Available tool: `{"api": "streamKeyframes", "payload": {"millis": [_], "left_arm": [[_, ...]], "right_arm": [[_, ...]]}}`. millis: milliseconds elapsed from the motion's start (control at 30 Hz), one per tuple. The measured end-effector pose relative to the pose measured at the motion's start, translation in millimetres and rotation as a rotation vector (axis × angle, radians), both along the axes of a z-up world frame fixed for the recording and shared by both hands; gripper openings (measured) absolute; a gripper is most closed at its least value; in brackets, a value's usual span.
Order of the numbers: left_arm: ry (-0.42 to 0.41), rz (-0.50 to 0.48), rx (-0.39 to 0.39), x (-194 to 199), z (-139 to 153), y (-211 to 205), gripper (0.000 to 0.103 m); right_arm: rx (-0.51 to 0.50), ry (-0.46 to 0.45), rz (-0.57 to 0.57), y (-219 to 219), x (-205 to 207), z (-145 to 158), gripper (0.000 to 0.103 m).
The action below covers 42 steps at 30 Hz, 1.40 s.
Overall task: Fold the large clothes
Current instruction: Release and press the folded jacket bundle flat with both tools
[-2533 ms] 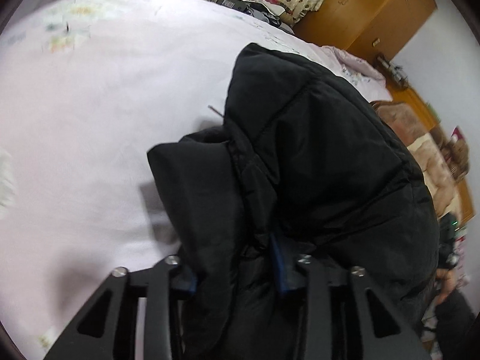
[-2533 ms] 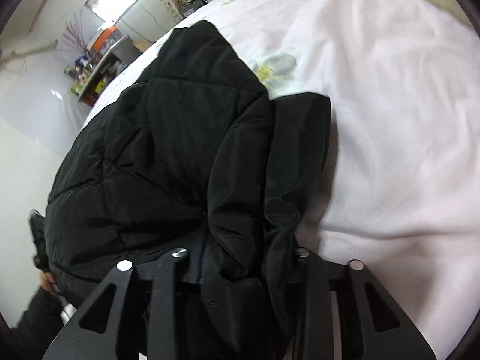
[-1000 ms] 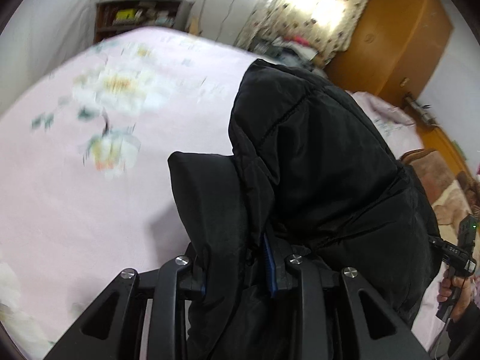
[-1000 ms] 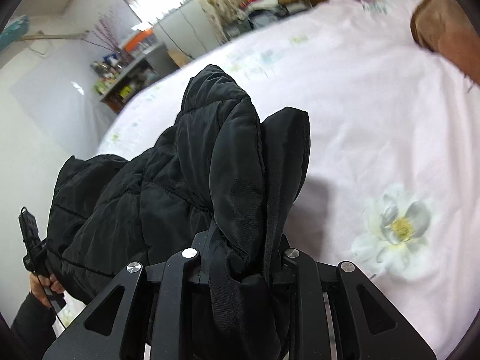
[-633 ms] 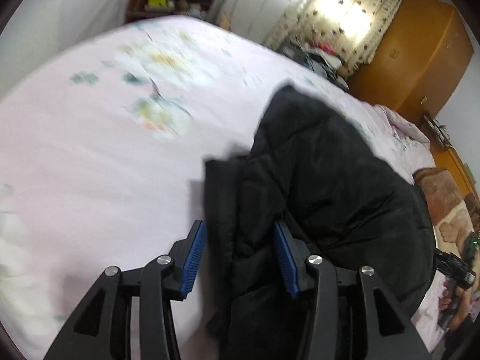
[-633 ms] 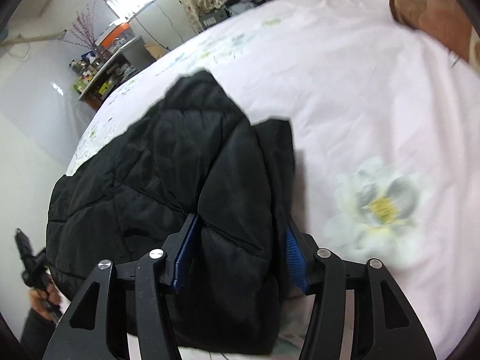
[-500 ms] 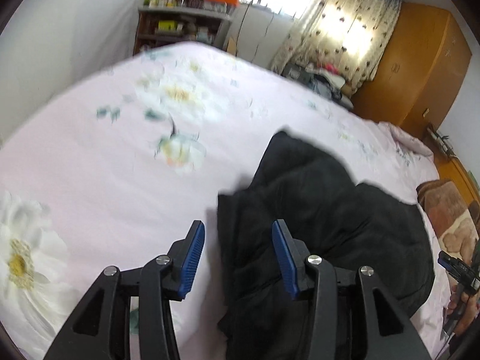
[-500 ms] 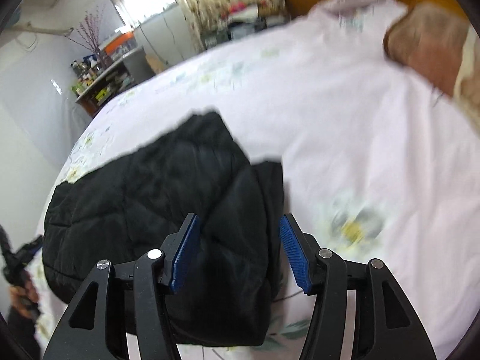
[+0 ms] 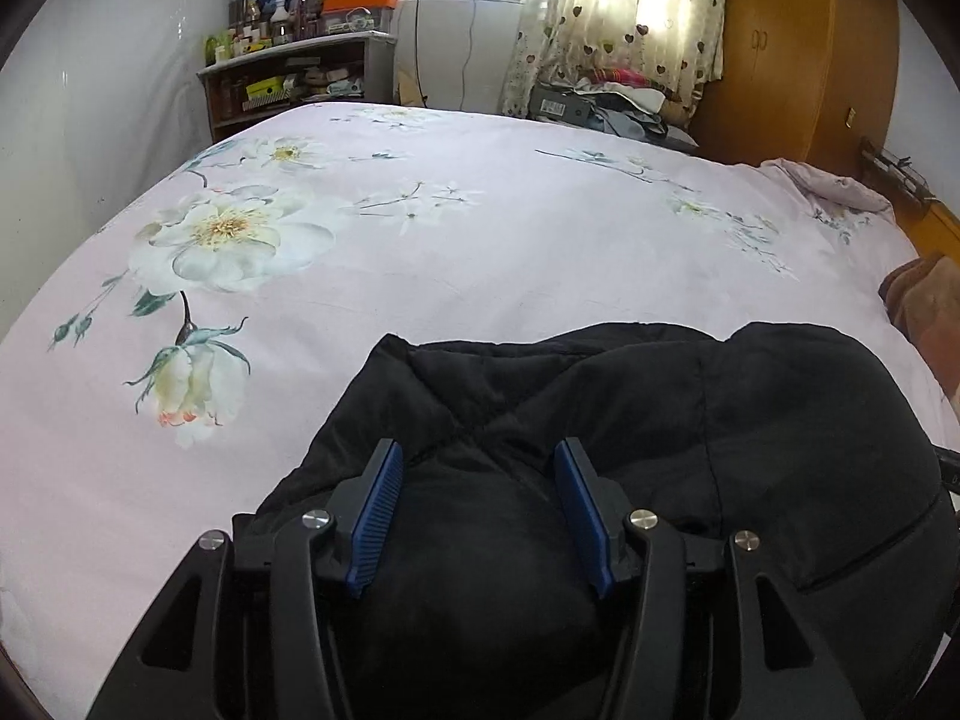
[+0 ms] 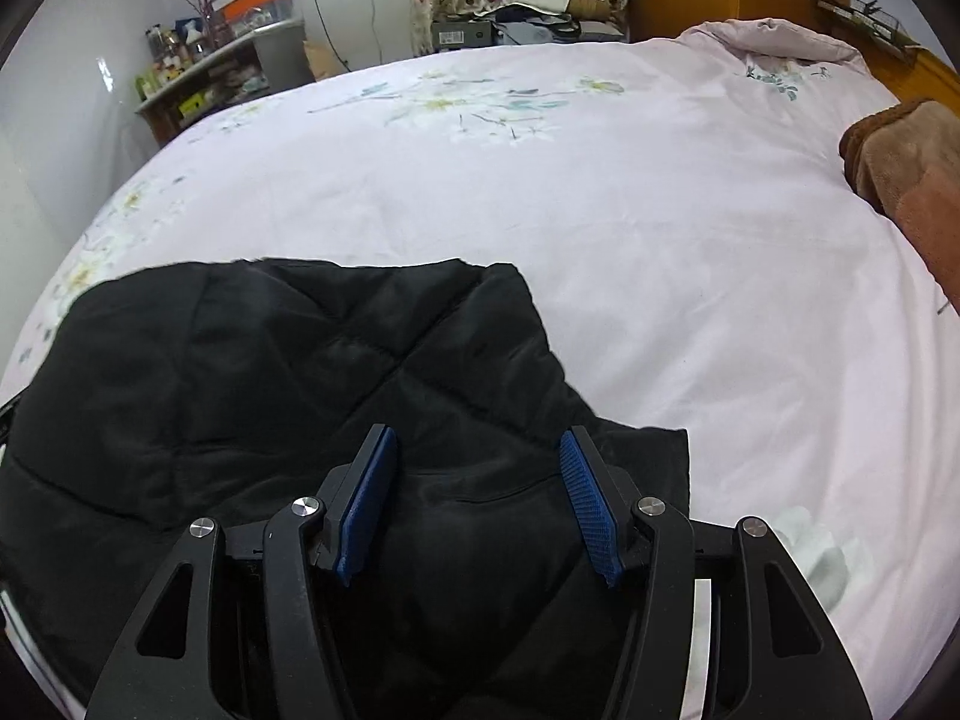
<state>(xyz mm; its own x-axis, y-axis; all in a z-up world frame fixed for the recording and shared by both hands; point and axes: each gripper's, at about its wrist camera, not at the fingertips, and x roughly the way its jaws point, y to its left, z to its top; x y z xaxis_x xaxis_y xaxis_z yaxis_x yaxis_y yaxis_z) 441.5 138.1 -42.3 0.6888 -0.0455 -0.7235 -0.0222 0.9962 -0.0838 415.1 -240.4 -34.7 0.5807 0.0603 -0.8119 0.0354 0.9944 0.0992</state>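
A black quilted puffer jacket (image 9: 690, 420) lies folded in a thick bundle on the near edge of the bed; it also shows in the right wrist view (image 10: 288, 360). My left gripper (image 9: 477, 459) is open, its blue pads (image 9: 378, 510) spread above the jacket's left part and holding nothing. My right gripper (image 10: 477, 444) is open too, hovering over the jacket's right end, its blue pads (image 10: 591, 510) clear of the fabric.
The bed (image 9: 480, 228) has a pale pink floral cover (image 10: 660, 210). A brown blanket (image 10: 906, 168) lies at the right edge. A cluttered shelf (image 9: 288, 78), a pile of clothes (image 9: 606, 96) and a wooden wardrobe (image 9: 798, 42) stand beyond the bed.
Both grippers were shut on the jacket and held it up; they lowered it onto the bed, opened, let go and pulled back above it.
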Motion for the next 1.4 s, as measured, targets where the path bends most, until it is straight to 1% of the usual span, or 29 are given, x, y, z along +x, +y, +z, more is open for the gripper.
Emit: {"api": "streamKeyframes", "payload": {"millis": [100, 167, 300, 400, 467, 533, 600, 633, 700, 733, 800, 867, 967, 1100, 1167, 1300, 1400], "left_arm": [[0.006, 0.005, 0.018, 1, -3, -6, 0.056], [0.021, 0.001, 0.032, 1, 1, -9, 0.056], [0.022, -0.012, 0.029, -13, 22, -7, 0.055], [-0.015, -0.028, 0.017, -37, 44, -2, 0.055], [-0.05, -0.038, 0.01, -61, 58, -1, 0.055], [-0.078, -0.057, -0.011, -84, 64, -1, 0.055], [-0.084, -0.066, -0.031, -104, 61, -2, 0.055], [-0.072, -0.069, -0.037, -110, 54, -4, 0.055], [0.0, -0.059, -0.012, -109, 29, -6, 0.055], [0.022, -0.055, -0.012, -107, 19, -7, 0.056], [0.031, -0.047, -0.022, -104, 9, -5, 0.057], [0.03, -0.037, -0.023, -101, 11, -5, 0.056], [0.04, -0.038, -0.003, -100, 16, -7, 0.056], [0.036, -0.043, 0.0, -113, 30, -10, 0.056], [0.032, -0.047, -0.001, -124, 39, -13, 0.056], [0.019, -0.067, -0.011, -153, 56, -24, 0.056], [0.01, -0.081, -0.014, -181, 70, -34, 0.057]], "right_arm": [[-0.025, -0.003, -0.007, 4, 2, -5, 0.057], [-0.047, 0.003, -0.01, 8, 2, -1, 0.057], [-0.107, -0.015, -0.016, 16, -8, 23, 0.057], [-0.109, -0.058, -0.007, 19, -30, 45, 0.057], [-0.1, -0.089, 0.002, 23, -50, 59, 0.057], [-0.083, -0.107, 0.011, 29, -66, 67, 0.057], [-0.062, -0.122, 0.028, 34, -81, 70, 0.057], [-0.051, -0.117, 0.037, 38, -87, 66, 0.057], [-0.053, -0.083, 0.048, 43, -87, 54, 0.057], [-0.057, -0.045, 0.051, 44, -82, 42, 0.057], [-0.044, -0.005, 0.056, 44, -76, 26, 0.057], [-0.05, -0.008, 0.053, 44, -75, 24, 0.057], [-0.058, -0.008, 0.051, 45, -77, 29, 0.057], [-0.054, -0.014, 0.046, 47, -92, 40, 0.057], [-0.055, -0.021, 0.047, 49, -100, 48, 0.057], [-0.041, -0.063, 0.054, 57, -128, 69, 0.057], [-0.028, -0.097, 0.06, 66, -157, 88, 0.057]]}}
